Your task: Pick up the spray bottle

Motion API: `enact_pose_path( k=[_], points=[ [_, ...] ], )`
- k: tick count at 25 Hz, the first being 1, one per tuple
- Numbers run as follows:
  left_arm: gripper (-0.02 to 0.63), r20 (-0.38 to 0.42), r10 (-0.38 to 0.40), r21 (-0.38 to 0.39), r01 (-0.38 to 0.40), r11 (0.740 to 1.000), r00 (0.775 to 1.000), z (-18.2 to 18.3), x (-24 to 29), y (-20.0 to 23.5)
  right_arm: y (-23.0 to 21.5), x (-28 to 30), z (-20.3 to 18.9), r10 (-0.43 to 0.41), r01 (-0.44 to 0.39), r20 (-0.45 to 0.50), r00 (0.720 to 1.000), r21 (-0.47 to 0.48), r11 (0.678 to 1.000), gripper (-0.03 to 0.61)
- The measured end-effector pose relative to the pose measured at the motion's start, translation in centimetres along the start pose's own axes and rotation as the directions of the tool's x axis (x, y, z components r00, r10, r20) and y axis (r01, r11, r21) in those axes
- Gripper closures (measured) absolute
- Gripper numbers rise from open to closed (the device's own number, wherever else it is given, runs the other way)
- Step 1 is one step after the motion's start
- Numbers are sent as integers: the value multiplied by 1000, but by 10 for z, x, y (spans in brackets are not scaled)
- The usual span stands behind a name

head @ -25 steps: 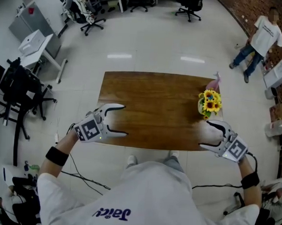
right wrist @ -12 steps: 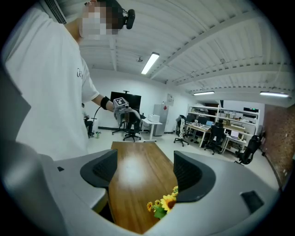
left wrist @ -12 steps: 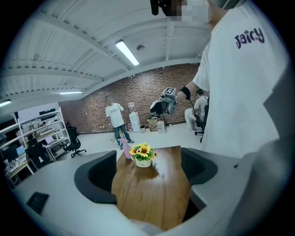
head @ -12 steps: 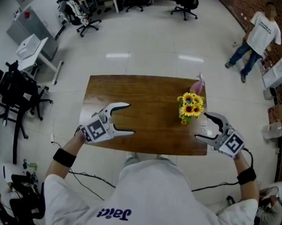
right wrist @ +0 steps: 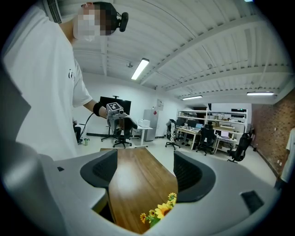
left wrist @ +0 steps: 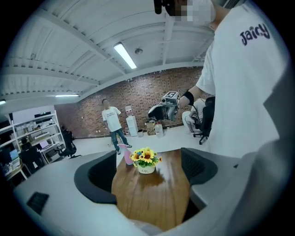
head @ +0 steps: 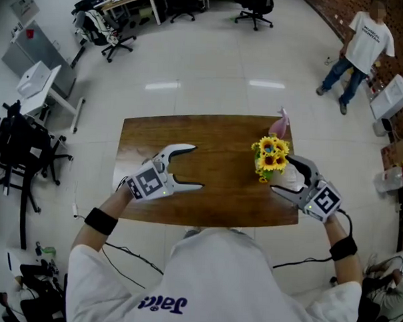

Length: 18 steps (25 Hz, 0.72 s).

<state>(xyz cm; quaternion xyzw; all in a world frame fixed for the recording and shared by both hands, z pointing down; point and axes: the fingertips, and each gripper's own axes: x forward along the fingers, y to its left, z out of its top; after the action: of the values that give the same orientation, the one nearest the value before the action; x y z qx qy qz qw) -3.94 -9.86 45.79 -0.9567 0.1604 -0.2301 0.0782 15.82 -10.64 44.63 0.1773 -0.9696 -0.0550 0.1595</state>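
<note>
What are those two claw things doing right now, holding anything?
Left gripper: open, holding nothing.
Right gripper: open, holding nothing.

Under both sets of jaws you have a brown wooden tabletop (head: 216, 134), standing on a glossy white tile floor (head: 212, 71). Ahead of the jaws of your left gripper (head: 198, 167), well past the tabletop's far end, runs a red brick wall (left wrist: 138, 94), with a water dispenser (left wrist: 132, 125) in front of it and shelving (left wrist: 34, 133) off to their left. Ahead of the jaws of your right gripper (head: 281, 172) stand desks (right wrist: 203, 131) and black office chairs (right wrist: 239, 147), with a white wall (right wrist: 133, 92) behind. Strip lights (right wrist: 139, 69) hang from the white ribbed ceiling (right wrist: 216, 41).
</note>
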Motion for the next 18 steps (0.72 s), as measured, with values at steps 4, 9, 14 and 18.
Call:
enact_pose_path(
  k=[4, 9, 14, 18],
  points=[
    [163, 5, -33, 5, 33, 999, 999, -2, 11, 8, -20, -18, -16, -69, 70, -29, 997, 50, 996, 186],
    [163, 1, -74, 11, 74, 997, 997, -3, 28, 15, -51, -67, -45, -184, 194, -89, 979, 129, 972, 186],
    [163, -7, -104, 23, 104, 994, 995, -4, 39, 21, -63, -137, -81, -281, 308, -192, 940, 128, 943, 186],
    [163, -15, -128, 26, 128, 991, 992, -5, 47, 22, -58, -195, -101, -312, 356, -286, 906, 119, 927, 186]
  ],
)
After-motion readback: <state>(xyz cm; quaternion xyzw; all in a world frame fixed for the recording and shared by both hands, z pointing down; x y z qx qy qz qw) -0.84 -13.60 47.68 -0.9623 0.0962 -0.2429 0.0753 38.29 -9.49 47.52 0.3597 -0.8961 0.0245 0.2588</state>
